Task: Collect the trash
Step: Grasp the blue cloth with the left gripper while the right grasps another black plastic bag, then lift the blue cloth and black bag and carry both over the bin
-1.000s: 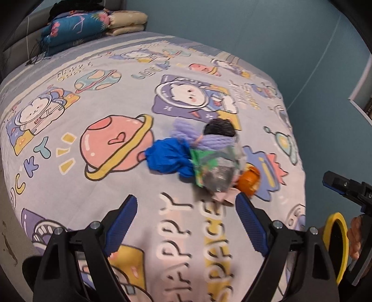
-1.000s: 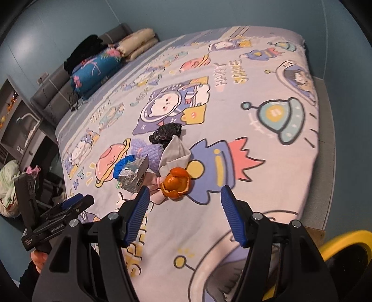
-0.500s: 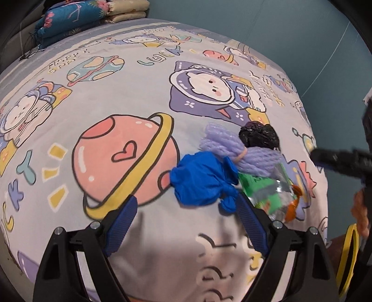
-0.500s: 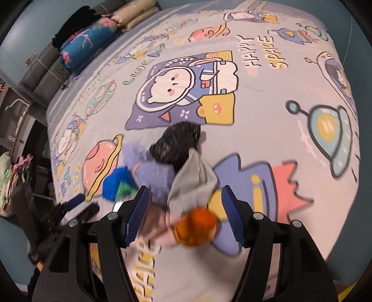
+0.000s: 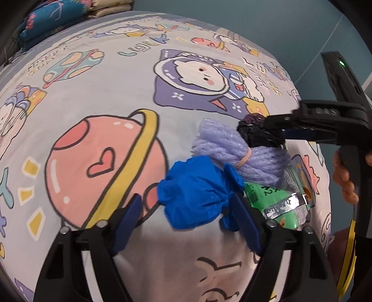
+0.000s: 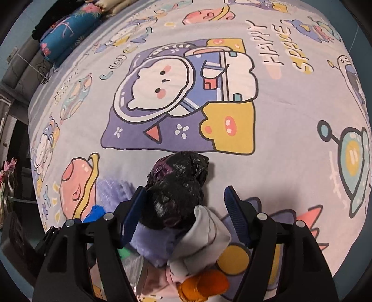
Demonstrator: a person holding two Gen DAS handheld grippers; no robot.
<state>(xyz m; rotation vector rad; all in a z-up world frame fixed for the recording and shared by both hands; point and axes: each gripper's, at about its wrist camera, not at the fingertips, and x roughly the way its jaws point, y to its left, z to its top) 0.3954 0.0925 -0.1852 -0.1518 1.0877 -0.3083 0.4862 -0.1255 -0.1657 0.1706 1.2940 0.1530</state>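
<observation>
Soft, light trash lay heaped on the bed [image 5: 93,97].
Left gripper [image 5: 186,216] jaws were closing around the crumpled blue glove [image 5: 195,197], untouched; right gripper [image 6: 186,209] jaws were opening around the black bag [image 6: 176,192]; pinch their bulk.

Bed [image 6: 290,148] is covered by a light grey cartoon space-print sheet [image 5: 97,100]: pink ringed planet [image 5: 100,167], white astronaut bear on a purple patch [image 6: 176,93], a UFO near the right edge [image 6: 353,160], "HAPPY SPACE" lettering [image 6: 286,48]. At the head end, a blue floral pillow [image 6: 69,30] lies against a stack of beige folded bedding [image 5: 109,9]. Grey headboard [image 6: 25,69] behind the pillow. Teal wall [image 5: 267,21] past the bed's far edge.
</observation>
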